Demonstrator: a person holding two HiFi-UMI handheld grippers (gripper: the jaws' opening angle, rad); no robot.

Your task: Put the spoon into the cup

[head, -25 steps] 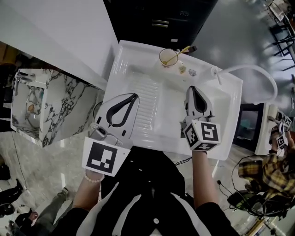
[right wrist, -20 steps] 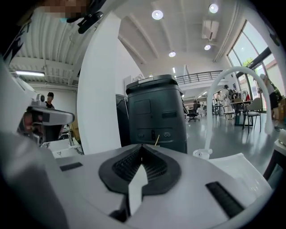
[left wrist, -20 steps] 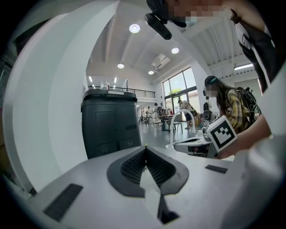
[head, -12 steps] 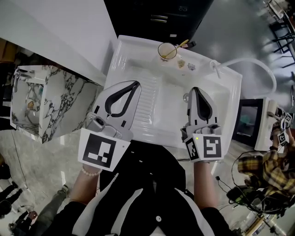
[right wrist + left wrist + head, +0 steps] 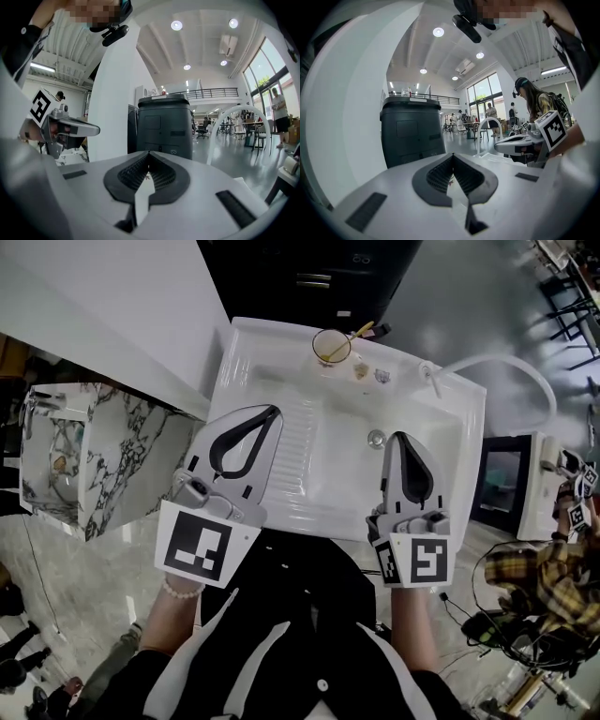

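Note:
A clear cup stands on the far ledge of the white sink. The spoon rests inside it, its yellow handle leaning out over the cup's right rim. My left gripper hovers over the sink's ribbed left side, shut and holding nothing; in the left gripper view its jaws meet at the tip. Over the basin's right side, well short of the cup, my right gripper is also shut and holds nothing. In the right gripper view its jaws meet the same way.
Two small objects lie on the ledge to the right of the cup. A drain sits in the basin, and a white hose arches at the far right. A marble-patterned block stands left, a dark cabinet behind, a person in plaid right.
My right gripper has drawn back from the cup toward my body and lifted a little. The left gripper has barely moved. The spoon stays in the cup.

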